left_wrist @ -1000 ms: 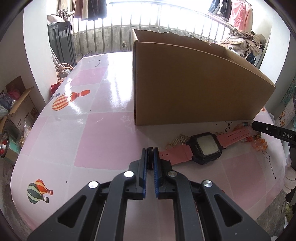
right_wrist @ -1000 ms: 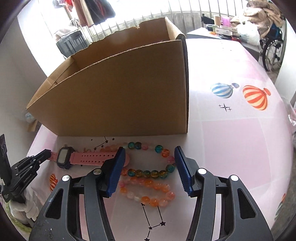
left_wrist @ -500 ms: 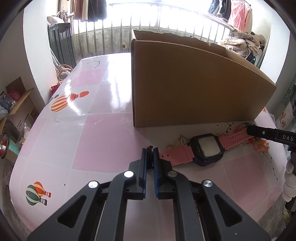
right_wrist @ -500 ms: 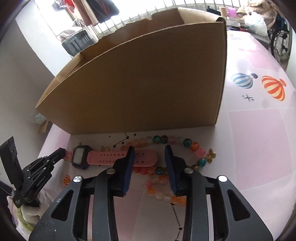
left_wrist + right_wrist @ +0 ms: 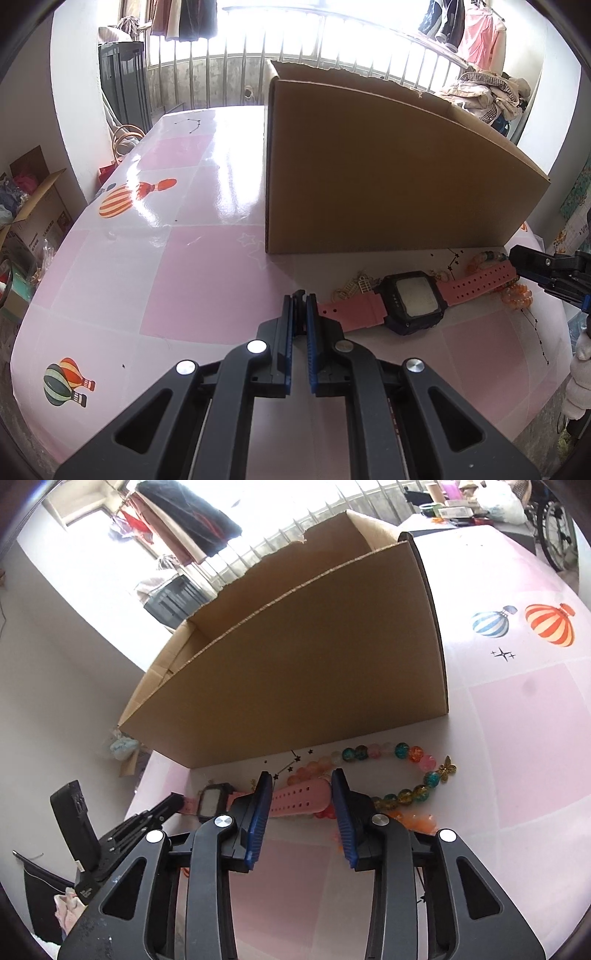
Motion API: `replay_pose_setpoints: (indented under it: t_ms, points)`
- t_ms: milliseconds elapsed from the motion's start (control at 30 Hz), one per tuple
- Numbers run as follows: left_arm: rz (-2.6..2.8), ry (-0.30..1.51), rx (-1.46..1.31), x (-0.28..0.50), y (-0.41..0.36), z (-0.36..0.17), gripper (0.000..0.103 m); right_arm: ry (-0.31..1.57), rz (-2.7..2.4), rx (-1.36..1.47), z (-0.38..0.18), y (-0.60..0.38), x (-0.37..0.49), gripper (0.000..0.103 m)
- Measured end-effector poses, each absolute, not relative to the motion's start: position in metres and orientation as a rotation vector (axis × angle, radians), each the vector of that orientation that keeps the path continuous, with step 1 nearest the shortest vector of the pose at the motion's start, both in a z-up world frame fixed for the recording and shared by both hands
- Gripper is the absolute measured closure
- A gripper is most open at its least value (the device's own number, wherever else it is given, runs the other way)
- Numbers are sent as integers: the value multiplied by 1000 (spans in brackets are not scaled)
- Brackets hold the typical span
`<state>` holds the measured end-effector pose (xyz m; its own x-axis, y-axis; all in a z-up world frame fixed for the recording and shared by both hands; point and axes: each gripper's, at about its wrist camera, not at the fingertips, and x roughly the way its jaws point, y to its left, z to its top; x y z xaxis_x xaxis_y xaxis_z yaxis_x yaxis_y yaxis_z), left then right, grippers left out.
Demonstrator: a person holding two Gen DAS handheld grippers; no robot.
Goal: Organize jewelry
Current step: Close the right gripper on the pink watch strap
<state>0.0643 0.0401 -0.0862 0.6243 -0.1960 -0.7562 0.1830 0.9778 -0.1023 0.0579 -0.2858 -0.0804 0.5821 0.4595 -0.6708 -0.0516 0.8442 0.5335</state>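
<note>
Hovering low over the pink desk, the left hand-held gripper is clenched with nothing between its fingers, its tips just beside the near strap end of the pink watch. The right hand-held gripper has its jaws opening, and the watch's far strap lies between the blue pads; whether they touch it cannot be told. The watch lies flat on the desk, face up. Just beside it rest small gold charms and beaded bracelets. Behind them all stands an open cardboard box.
</note>
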Motion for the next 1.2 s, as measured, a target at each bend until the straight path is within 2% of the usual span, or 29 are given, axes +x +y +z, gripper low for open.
replay_pose_setpoints:
  t_ms: [133,267,400,500,567,767,1200]
  points:
    - [-215,868,-10,65,39,-87,97,934,220,323,-85,-268,54,68]
    - [-215,862,-2,64,38,-88,97,865,322,454,-79,-275,49,65]
    - [-209,854,5,63,36,-88,97,891,265,349,-82,-265,54,66]
    - [-213,853,-1,63,37,-88,97,889,260,319,-83,-259,54,72]
    - [-216,853,-11,63,38,-88,97,900,267,330,-85,-261,55,83]
    - [-232,852,-37,63,42,-87,97,903,270,354,-83,-265,44,95]
    - [-223,837,8,63,35,-86,97,903,259,385,-86,-270,41,100]
